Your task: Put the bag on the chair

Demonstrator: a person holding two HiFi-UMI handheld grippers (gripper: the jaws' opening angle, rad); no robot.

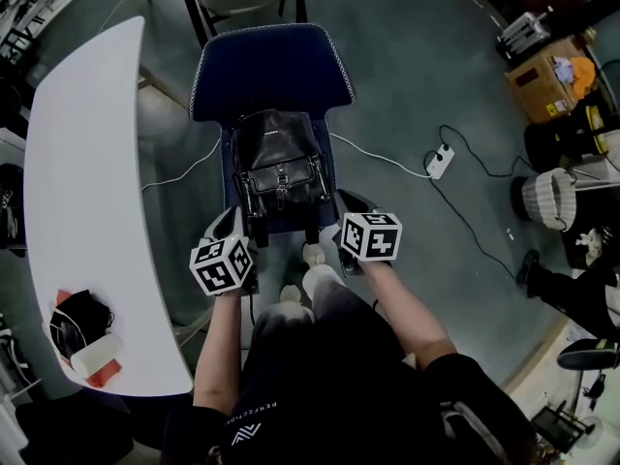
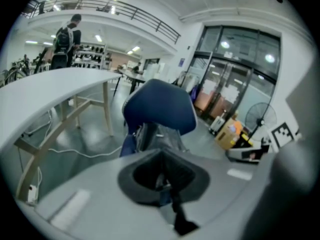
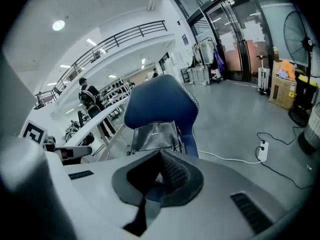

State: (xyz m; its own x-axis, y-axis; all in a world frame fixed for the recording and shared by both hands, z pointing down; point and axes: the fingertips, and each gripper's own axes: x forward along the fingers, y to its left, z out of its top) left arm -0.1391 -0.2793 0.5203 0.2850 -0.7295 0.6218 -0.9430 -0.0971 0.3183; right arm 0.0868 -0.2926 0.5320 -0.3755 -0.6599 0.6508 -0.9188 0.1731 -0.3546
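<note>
Your left gripper and right gripper hang closed on nothing just before the chair — the bag sits upright on its seat — so back away gently, clear of its straps.

A black leather bag with two buckled straps down its front stands upright on the seat of a dark blue chair. It sits at the seat's back edge, resting against the backrest, roughly centred between the side edges.
</note>
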